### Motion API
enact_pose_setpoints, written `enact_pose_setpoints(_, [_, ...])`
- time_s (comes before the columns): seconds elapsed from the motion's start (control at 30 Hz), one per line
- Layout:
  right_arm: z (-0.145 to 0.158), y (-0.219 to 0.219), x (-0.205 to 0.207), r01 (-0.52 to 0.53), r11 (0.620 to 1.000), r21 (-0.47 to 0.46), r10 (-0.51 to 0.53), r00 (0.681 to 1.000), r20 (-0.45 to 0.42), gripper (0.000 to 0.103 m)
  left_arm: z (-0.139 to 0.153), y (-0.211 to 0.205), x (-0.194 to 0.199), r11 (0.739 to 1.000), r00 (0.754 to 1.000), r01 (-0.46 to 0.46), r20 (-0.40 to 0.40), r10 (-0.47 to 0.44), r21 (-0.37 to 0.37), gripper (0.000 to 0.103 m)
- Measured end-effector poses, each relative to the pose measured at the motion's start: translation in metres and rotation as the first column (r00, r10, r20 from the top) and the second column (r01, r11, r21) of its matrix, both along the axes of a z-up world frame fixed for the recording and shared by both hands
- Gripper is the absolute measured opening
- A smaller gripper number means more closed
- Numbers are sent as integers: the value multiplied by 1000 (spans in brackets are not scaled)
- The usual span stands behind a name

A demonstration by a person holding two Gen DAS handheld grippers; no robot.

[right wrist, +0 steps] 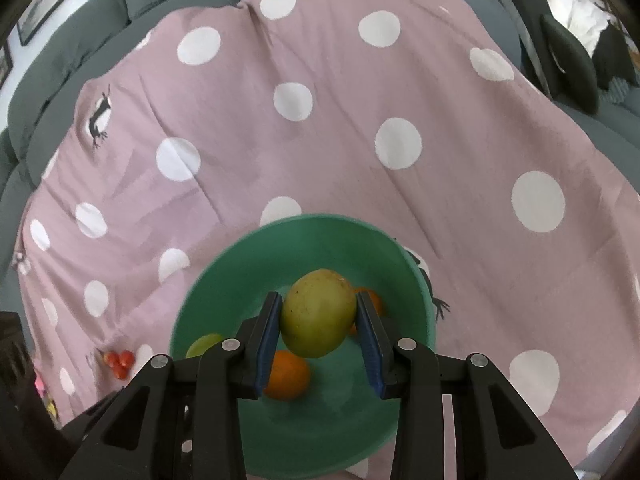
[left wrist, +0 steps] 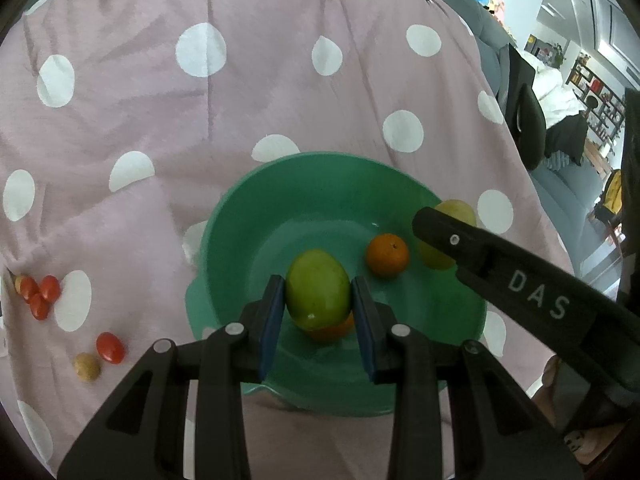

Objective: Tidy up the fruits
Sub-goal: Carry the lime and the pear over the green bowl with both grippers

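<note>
The left tongs (left wrist: 318,300) are clamping a smooth, egg-shaped green fruit (left wrist: 318,290) between their 2 blue ribbed pads (left wrist: 272,316), holding it over the hollow of a round teal plastic bowl (left wrist: 240,216). An orange fruit (left wrist: 334,330) is peeking out beneath it, and a small round orange (left wrist: 387,255) is lying on the glossy bowl floor nearby.

The right tongs (right wrist: 319,322) are gripping a larger yellow-green fruit (right wrist: 318,312), rounded and faintly speckled, also above the bowl (right wrist: 208,280). In the left view this fruit (left wrist: 456,210) is showing near the bowl's right rim, partly hidden by the black arm marked "DAS" (left wrist: 536,292). Below it in the right view, 1 orange (right wrist: 288,374) is sitting in the bowl and another (right wrist: 372,300) is showing behind the right pad.

The bowl is resting on a soft, creased pink cloth with white dots (left wrist: 280,80). On the cloth to the left, oval red cherry tomatoes (left wrist: 40,292) are clustering together, and 1 more tomato (left wrist: 110,347) is lying just beside a small tan fruit (left wrist: 87,366).
</note>
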State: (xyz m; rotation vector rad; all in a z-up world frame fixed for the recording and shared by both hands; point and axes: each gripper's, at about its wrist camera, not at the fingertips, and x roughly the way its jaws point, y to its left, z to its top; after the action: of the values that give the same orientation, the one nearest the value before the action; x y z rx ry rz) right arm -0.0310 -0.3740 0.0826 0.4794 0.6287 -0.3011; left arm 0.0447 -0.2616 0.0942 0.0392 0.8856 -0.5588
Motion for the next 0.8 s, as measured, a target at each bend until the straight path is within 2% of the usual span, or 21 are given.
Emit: enact_pose_setpoints(0.8, [-11,0,12,2,1000,-25,-5,995,-99,39,-15,-10,3,999,999,26,-40,-24,38,33])
